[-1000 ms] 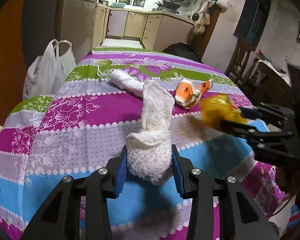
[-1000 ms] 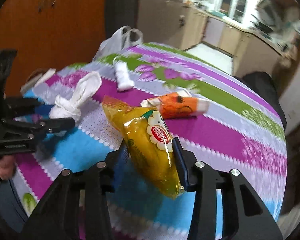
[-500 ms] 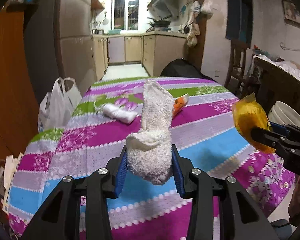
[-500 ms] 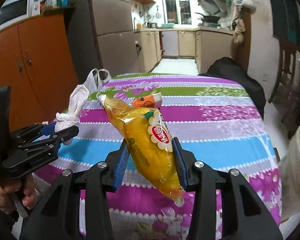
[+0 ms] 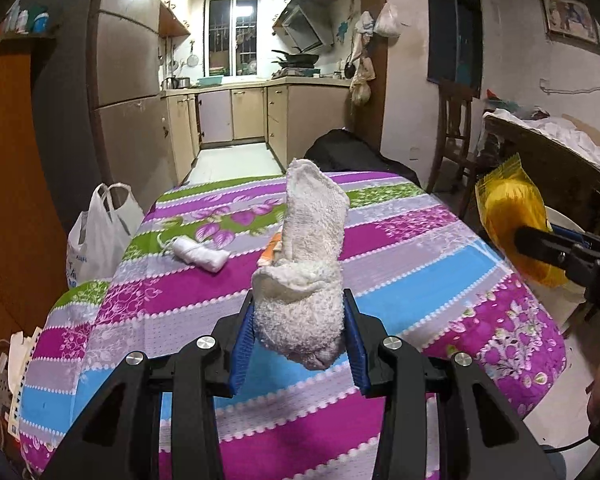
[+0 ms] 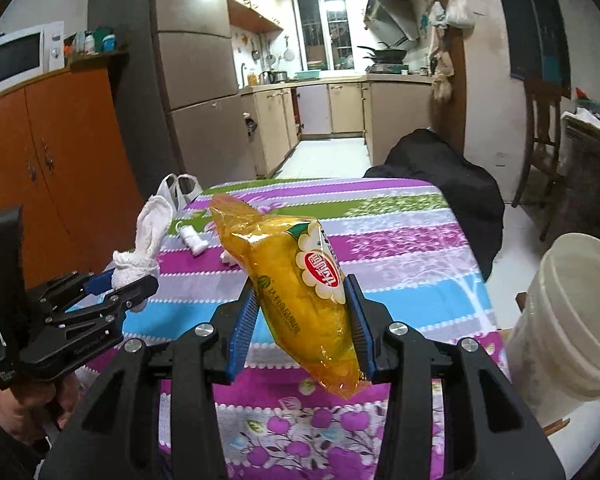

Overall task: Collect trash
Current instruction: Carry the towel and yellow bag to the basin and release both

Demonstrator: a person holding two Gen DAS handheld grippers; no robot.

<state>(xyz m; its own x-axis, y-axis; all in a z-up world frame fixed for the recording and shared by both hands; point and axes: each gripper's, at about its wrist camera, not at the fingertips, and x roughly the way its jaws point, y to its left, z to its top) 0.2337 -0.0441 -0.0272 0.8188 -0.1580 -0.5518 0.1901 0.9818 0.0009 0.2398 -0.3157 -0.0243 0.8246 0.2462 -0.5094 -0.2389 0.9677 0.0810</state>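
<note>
Lifted clear of the desk [image 5: 440, 256] since a second ago, both loads now carried above the striped cloth and pulled back toward its near edge. Left hand-held gripper [image 5: 298, 344] clamped partway shut on a white towel rag [image 5: 304, 280], rag standing upright between blue pads. Right hand-held gripper [image 6: 302, 328] likewise part-closed on a yellow snack wrapper [image 6: 300, 292], wrapper tilted, tail hanging below the jaws. White bucket [image 6: 572, 320] now in the right wrist view, just beside the desk at the right; probably the bin, so drop-off looks next. Not over the bucket yet. Two pieces left on the desk: small white wad [image 5: 200, 254] and an orange wrapper [image 5: 274, 250] mostly hidden behind the rag. White plastic bag [image 5: 98, 236] hanging off the far-left side. Task roughly halfway by count. Grip on both looks firm, no slipping seen.
</note>
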